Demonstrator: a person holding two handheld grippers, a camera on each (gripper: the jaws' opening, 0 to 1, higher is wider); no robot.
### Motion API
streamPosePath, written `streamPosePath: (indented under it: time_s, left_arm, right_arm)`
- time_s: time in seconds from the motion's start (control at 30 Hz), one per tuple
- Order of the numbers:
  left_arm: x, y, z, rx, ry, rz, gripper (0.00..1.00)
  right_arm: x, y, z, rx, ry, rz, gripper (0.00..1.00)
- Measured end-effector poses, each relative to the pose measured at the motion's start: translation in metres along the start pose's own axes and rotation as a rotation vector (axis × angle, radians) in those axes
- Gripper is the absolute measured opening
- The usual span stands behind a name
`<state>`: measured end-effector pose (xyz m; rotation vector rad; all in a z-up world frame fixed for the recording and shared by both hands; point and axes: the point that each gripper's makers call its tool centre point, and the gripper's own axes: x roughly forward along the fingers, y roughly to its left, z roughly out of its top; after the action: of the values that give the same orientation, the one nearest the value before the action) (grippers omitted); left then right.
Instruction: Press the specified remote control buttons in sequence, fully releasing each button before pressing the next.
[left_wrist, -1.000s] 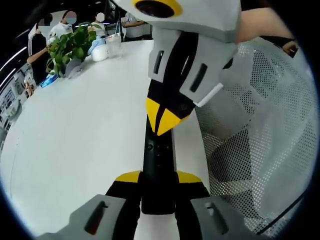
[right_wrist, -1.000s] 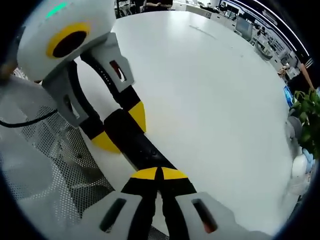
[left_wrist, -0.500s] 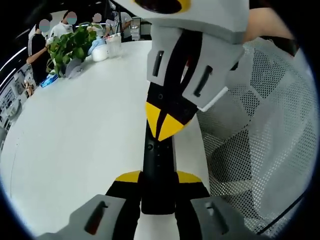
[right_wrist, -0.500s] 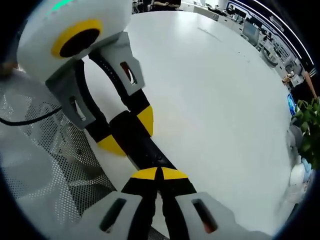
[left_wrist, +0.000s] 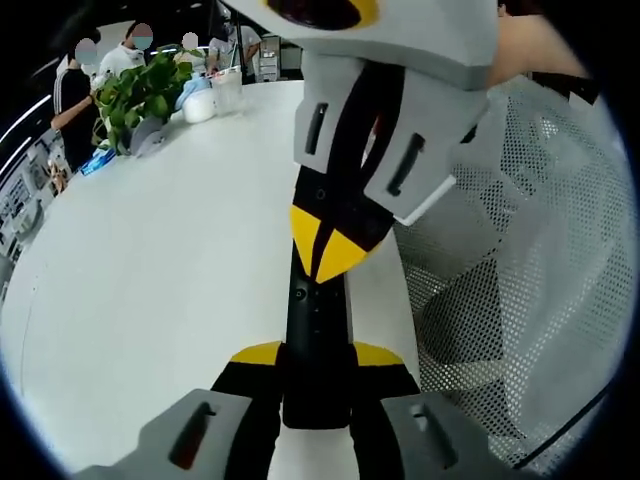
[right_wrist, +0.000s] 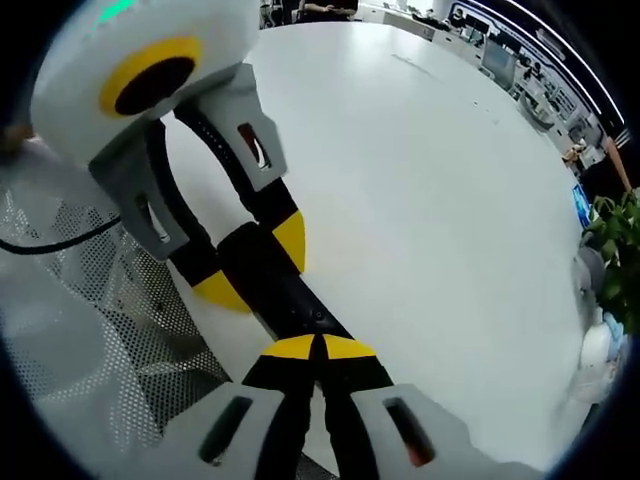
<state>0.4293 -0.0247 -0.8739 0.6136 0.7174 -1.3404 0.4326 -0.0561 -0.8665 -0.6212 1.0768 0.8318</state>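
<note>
A slim black remote (left_wrist: 316, 320) lies lengthwise near the white table's edge. My left gripper (left_wrist: 317, 353) is shut on the remote, with a yellow fingertip on each long side. My right gripper (left_wrist: 323, 252) comes down from above, shut, and its joined yellow tips sit on the remote's button face. In the right gripper view, the shut right gripper (right_wrist: 318, 347) touches the remote (right_wrist: 290, 300), while the left gripper (right_wrist: 255, 262) clamps it from the upper left. I cannot tell which button lies under the tips.
The white table (left_wrist: 170, 260) stretches away to the left. A grey mesh chair back (left_wrist: 510, 260) stands close beside the remote and shows again as mesh (right_wrist: 90, 340). A green plant (left_wrist: 145, 88) and cups (left_wrist: 215, 95) stand at the far end, with people behind.
The right gripper's tips have crept slightly down along the remote toward my left gripper, mostly in the first half second. The left gripper's hold on the remote is unchanged.
</note>
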Motion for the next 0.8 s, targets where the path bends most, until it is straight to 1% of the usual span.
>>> streamPosePath:
  time_s: [0.3, 0.4, 0.43, 0.53, 0.67, 0.8]
  left_arm:
    - [0.000, 0.000, 0.000, -0.003, -0.003, 0.002, 0.19]
    - [0.000, 0.000, 0.000, -0.005, -0.003, 0.002, 0.19]
    - [0.000, 0.000, 0.000, -0.004, -0.003, 0.003, 0.19]
    - [0.000, 0.000, 0.000, -0.004, -0.002, 0.003, 0.19]
    - [0.000, 0.000, 0.000, -0.003, -0.002, 0.002, 0.19]
    - [0.000, 0.000, 0.000, -0.003, -0.002, 0.003, 0.19]
  right_arm:
    - [-0.001, 0.001, 0.000, -0.028, 0.000, -0.002, 0.00]
    - [-0.004, 0.004, -0.007, -0.051, 0.030, 0.010, 0.00]
    - [-0.005, 0.003, -0.010, -0.060, 0.032, 0.000, 0.00]
    - [-0.006, 0.000, -0.017, -0.049, 0.052, -0.007, 0.00]
    - [-0.006, 0.001, -0.016, -0.048, 0.042, -0.015, 0.00]
    - [-0.005, 0.001, -0.016, -0.063, 0.058, -0.009, 0.00]
